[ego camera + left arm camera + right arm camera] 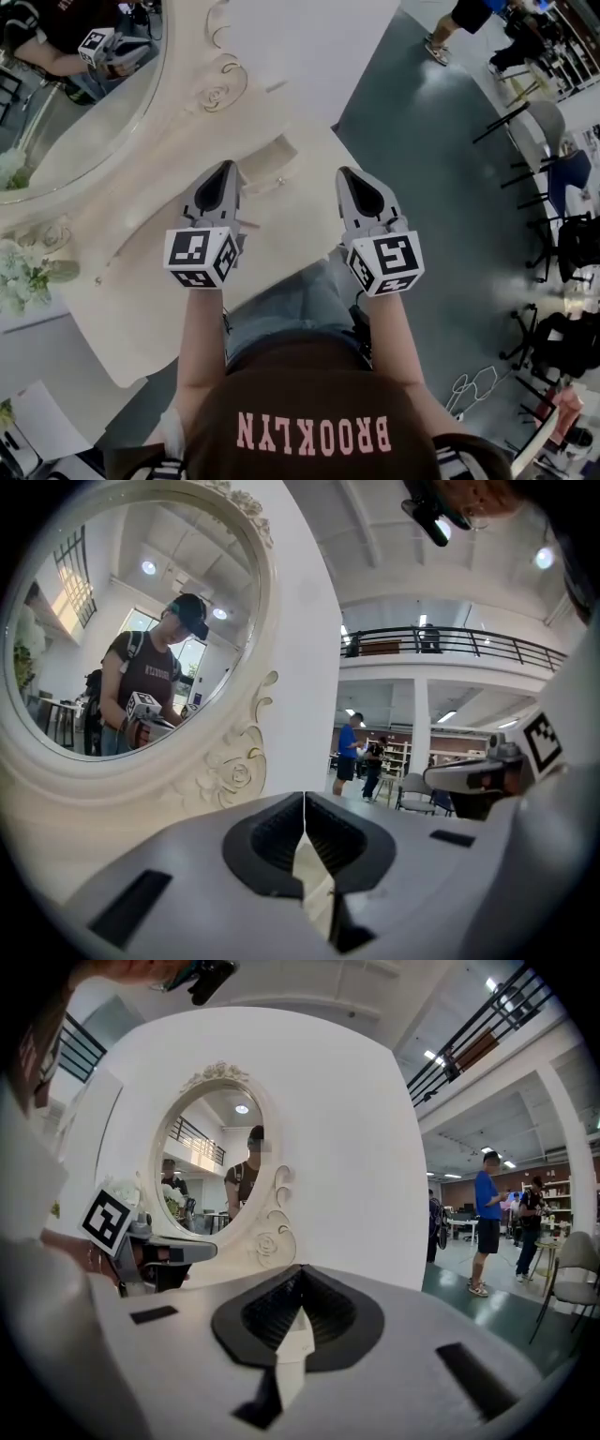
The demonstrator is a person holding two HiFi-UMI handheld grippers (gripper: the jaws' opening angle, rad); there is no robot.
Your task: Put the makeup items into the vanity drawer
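1. Grippers first: we hold the left gripper (227, 171) and the right gripper (350, 176) side by side above the near edge of the vanity (141, 309). Both point toward its back edge, where the mirror (84, 103) stands.
2. Each gripper's own view shows its jaws pressed fully together with nothing between them, so we carry nothing.
3. We find no makeup items in any view. Flowers (21, 272) sit at the vanity's left edge.
4. We cannot make out the drawer either, because the vanity's front lies under the near edge of its top, hidden from the head view.
5. We judge the task not yet begun, and the drawer likely needs opening first, by a straight pull on its knob or handle.
6. We expect makeup items to be small, light, hard and smooth, some perhaps glass, so they are apt to slip or roll. We would take each across the middle of its body rather than by a cap, squeezing gently.
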